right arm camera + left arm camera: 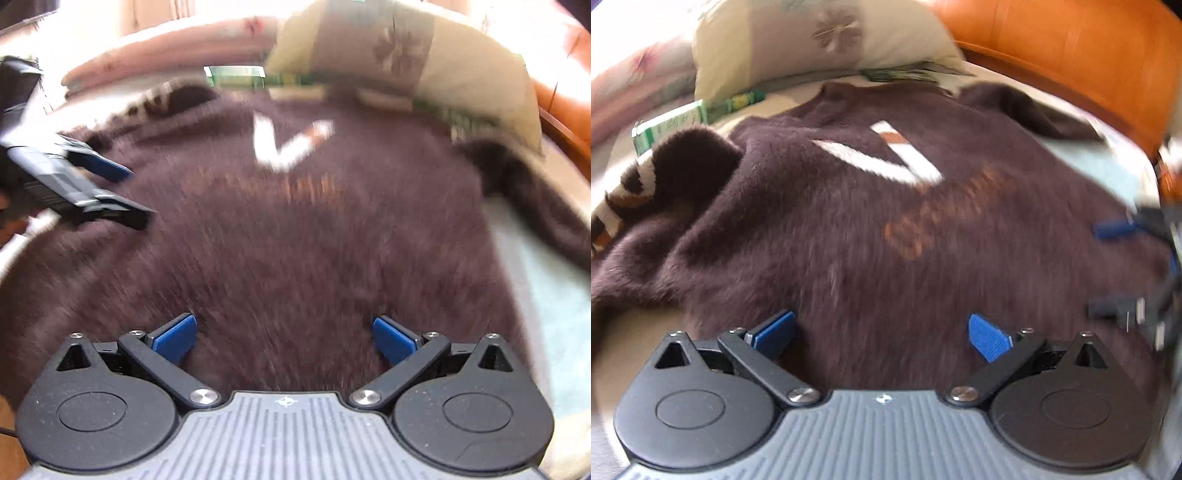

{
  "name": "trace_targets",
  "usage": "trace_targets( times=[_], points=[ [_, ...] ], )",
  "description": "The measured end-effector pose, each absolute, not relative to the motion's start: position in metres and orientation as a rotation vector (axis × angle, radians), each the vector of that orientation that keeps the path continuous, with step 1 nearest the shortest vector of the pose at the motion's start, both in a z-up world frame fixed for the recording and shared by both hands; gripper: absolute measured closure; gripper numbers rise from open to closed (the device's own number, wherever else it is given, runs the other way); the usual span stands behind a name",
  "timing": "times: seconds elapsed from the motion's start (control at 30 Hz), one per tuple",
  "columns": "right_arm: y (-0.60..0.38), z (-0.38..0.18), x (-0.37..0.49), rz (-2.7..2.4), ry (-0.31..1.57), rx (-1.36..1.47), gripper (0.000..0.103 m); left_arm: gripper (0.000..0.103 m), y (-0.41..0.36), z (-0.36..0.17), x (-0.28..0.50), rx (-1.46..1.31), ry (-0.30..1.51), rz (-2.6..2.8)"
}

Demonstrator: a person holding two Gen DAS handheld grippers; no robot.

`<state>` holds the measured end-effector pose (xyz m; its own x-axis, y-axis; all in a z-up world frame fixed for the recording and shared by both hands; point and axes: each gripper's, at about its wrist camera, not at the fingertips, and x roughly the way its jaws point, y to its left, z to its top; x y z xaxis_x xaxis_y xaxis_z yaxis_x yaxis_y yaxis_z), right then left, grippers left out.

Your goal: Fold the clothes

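Observation:
A fuzzy dark brown sweater (pixel 868 229) with a white V and orange lettering lies spread face up on a bed. Its left sleeve, with a striped cuff (pixel 624 206), is bunched at the left; the other sleeve (pixel 535 206) trails to the right. My left gripper (pixel 882 336) hovers open over the sweater's lower hem, nothing between its blue pads. My right gripper (pixel 284 338) is likewise open over the lower hem. The left gripper (pixel 136 192) shows at the left of the right wrist view, the right gripper (pixel 1108 269) at the right edge of the left wrist view. Both views are motion-blurred.
A floral pillow (pixel 820 40) lies past the sweater's collar. A green box (pixel 676 123) sits beside it. An orange leather headboard (pixel 1071 48) runs along the right. Pale bedsheet (pixel 554 314) shows right of the sweater.

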<state>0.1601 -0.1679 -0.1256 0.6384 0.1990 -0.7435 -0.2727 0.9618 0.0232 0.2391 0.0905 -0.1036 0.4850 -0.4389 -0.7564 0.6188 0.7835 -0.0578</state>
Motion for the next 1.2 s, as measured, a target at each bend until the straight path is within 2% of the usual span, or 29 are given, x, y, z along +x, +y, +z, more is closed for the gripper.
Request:
trace_targets(
  times=[0.13,0.27,0.33,0.47,0.67,0.77,1.0,1.13,1.2],
  points=[
    [-0.179,-0.13,0.145,0.305,0.771,-0.085,0.0,0.002,0.119,-0.111,0.213,0.34,0.818,-0.673],
    [-0.183,-0.131,0.14,0.327,0.761,-0.1,0.0,0.001,0.146,-0.108,0.205,0.278,0.905,-0.605],
    [-0.182,-0.131,0.14,0.326,0.76,-0.106,0.0,0.004,0.139,-0.095,0.199,0.316,0.858,-0.579],
    [-0.181,-0.132,0.141,0.319,0.76,-0.106,0.0,0.003,0.097,-0.073,0.192,0.356,0.709,-0.69],
    [-0.182,-0.133,0.141,0.317,0.76,-0.099,0.0,0.002,0.043,-0.104,0.202,0.485,0.787,-0.815],
    [-0.183,-0.133,0.141,0.314,0.764,-0.091,0.0,0.002,0.067,-0.11,0.199,0.352,0.846,-0.8],
    [-0.183,-0.134,0.14,0.316,0.754,-0.093,0.0,0.001,0.117,-0.106,0.147,0.374,0.842,-0.735],
    [-0.184,-0.132,0.137,0.325,0.748,-0.107,0.0,0.002,0.106,-0.089,0.152,0.37,0.836,-0.705],
    [-0.186,-0.124,0.137,0.322,0.777,-0.097,0.0,0.002,0.092,-0.077,0.154,0.361,0.755,-0.739]
  ],
)
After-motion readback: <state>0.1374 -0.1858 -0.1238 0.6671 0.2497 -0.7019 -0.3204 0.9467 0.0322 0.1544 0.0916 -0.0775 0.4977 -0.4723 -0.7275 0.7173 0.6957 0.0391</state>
